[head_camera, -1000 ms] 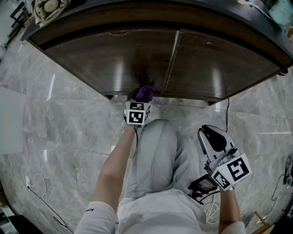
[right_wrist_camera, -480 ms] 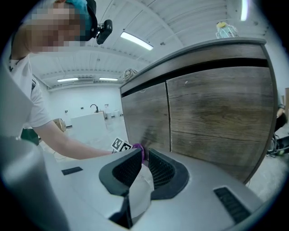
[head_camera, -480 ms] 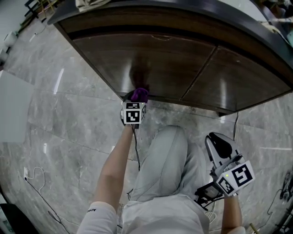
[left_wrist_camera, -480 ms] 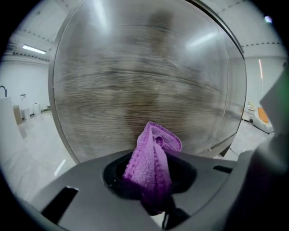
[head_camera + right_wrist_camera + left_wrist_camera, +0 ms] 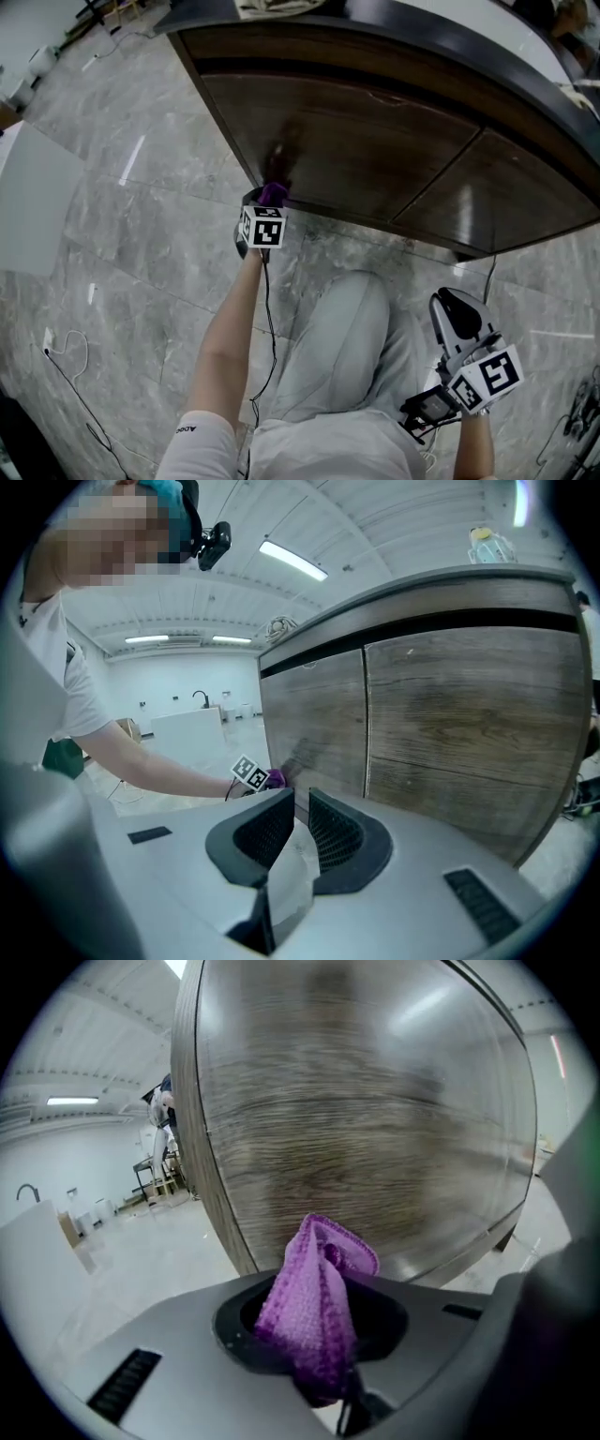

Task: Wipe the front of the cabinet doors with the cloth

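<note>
Over the grey stone floor (image 5: 131, 234), the person's bare left arm (image 5: 230, 328) reaches forward to the left gripper (image 5: 266, 204). Its fingers are clamped on a purple cloth (image 5: 314, 1312), which bunches up between them and sticks out past the tips. The cloth sits at the lower left corner of the left cabinet door (image 5: 356, 150), close to the door's outer edge. From the left gripper view its tip seems to meet the dark wood-grain face. A thin seam separates that door from the right cabinet door (image 5: 530, 202), and a dark bench top (image 5: 441, 33) runs above both. The right gripper (image 5: 295, 841) hangs well back from the cabinet beside the person's pale trousers (image 5: 342, 347), its fingers drawn almost together around nothing.
</note>
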